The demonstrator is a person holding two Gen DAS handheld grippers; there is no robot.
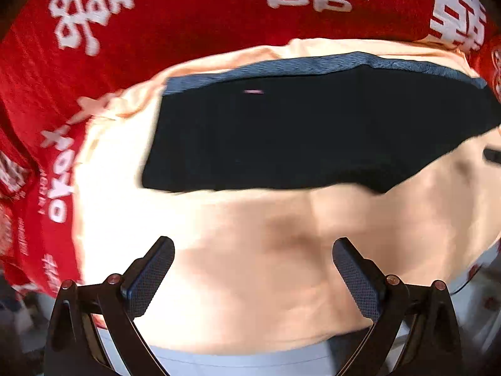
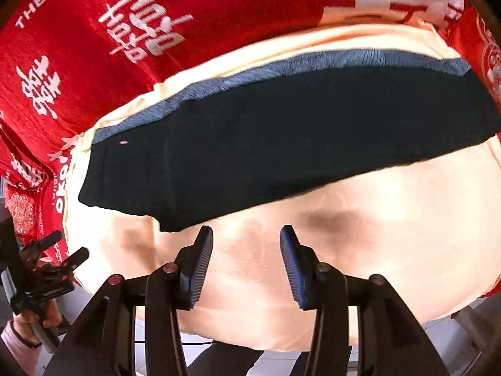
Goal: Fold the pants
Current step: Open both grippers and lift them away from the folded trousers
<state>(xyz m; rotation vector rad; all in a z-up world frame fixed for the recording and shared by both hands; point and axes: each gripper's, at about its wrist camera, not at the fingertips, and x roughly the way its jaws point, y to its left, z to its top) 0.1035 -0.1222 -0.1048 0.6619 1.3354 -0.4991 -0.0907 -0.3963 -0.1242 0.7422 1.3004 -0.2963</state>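
While both tongs hung above the cream cloth (image 1: 250,266), the dark pants (image 1: 300,131) lay flat on that cloth, folded into a wide band w/ a grey-blue waistband (image 1: 313,65) along the far edge. The left tongs (image 1: 253,279) were released, jaws wide apart, w/ nothing between them, on the near side of the pants and not touching them. The right tongs (image 2: 246,263) were also released, jaws less wide, just beside the near edge of the pants; I cannot tell if they touched the cloth. A small pale label (image 2: 124,142) sat on the pants near the waistband, at the left end. Beyond the pants, a red cloth w/ white lettering (image 2: 219,9) lay under the cream cloth. Left of the pants in the right wrist view, the left tongs appeared again, held by a hand (image 2: 37,316).
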